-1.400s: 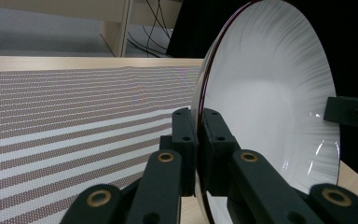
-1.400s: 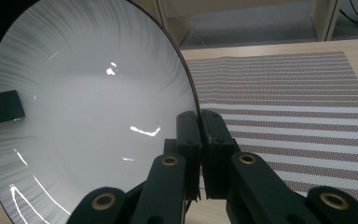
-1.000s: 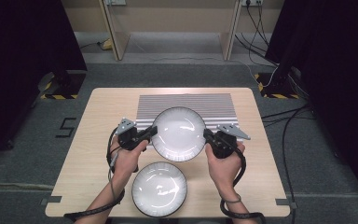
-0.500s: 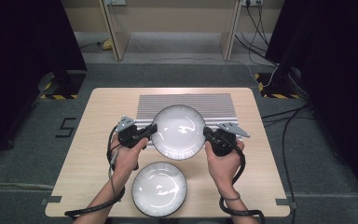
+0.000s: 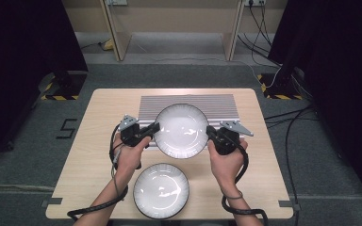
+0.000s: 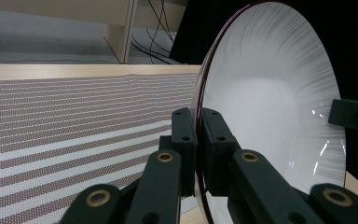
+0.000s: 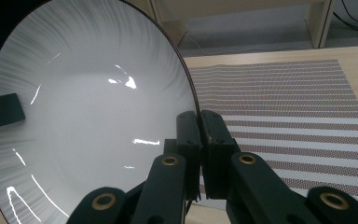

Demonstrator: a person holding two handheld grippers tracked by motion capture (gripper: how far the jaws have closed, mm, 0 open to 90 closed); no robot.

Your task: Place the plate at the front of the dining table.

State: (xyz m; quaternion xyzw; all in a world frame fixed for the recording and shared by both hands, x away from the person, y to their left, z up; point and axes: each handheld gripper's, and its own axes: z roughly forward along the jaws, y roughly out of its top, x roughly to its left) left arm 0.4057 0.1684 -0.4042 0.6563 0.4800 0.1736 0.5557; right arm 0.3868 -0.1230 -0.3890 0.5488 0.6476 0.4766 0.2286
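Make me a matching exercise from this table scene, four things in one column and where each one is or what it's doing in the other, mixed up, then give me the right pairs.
Things:
1. held plate
2. second plate
3. striped mat
4. left claw

States:
A. lies flat on the table's far half
B. shut on the held plate's left rim
C. rests on the table's near edge, between the forearms
D. lifted above the mat, gripped on both sides

Pairs: 1-D, 2-C, 3-A, 4-B
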